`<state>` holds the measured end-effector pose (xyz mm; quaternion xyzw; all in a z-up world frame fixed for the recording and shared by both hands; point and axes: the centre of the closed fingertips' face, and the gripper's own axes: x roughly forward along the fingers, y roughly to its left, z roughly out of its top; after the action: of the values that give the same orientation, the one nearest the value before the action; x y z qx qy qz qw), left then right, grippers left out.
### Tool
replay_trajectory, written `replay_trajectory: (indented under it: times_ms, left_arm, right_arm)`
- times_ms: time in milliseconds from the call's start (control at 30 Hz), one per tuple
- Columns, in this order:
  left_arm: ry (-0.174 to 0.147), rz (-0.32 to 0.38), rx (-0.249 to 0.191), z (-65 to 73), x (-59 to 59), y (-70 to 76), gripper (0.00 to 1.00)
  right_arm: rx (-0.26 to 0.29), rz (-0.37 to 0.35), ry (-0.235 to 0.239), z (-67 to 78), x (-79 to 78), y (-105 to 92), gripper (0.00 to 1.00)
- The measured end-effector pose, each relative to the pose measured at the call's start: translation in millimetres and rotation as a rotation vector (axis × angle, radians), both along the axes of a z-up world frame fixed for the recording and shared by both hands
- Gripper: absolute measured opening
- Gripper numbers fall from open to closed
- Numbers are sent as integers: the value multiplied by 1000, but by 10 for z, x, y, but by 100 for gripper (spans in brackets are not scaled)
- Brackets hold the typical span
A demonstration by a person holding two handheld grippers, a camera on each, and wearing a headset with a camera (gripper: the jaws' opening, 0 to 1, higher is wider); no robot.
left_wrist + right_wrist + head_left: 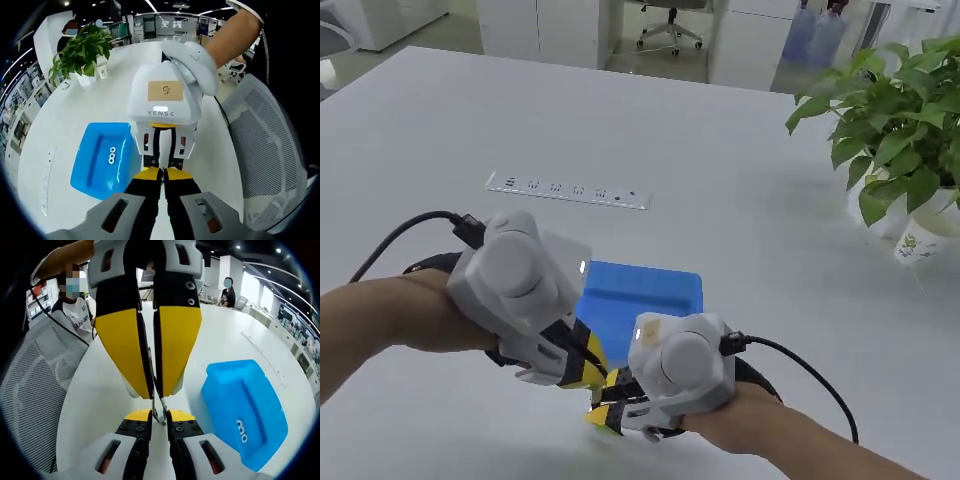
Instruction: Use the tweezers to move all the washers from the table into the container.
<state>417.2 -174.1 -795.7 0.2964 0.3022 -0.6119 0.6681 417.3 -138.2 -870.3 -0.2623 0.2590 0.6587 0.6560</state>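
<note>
Left tool (pixel 154 390): jaws pressed together, pinching the thin metal tweezers (pixel 158 407), which run down between them. Right tool (pixel 162 172): nose to nose with the left, jaws likewise closed on the tweezers' lower end. Both sit low over the worktop (pixel 720 200), just in front of the blue container (pixel 87 175). Washers (pixel 111 155): a few lie in the container's trough; whether any remain on the worktop I cannot tell.

Assessment: the step in hand appears to be resetting the tweezer grip between tools. The next move calls for one tool to release cleanly, leaving the tips free to squeeze.
</note>
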Motion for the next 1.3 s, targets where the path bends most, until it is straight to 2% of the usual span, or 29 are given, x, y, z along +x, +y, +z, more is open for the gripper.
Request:
replay_trajectory:
  times_ms: [733,1100,1300]
  left_arm:
    - [8,7,5,25,-23,25,6]
    - [6,9,-12,202,-14,13,6]
    - [-6,-7,5,306,9,17,6]
  right_arm:
    - [-6,14,18,24,-51,-4,11]
    - [4,8,4,198,-41,-6,11]
    - [7,5,-10,308,-7,2,11]
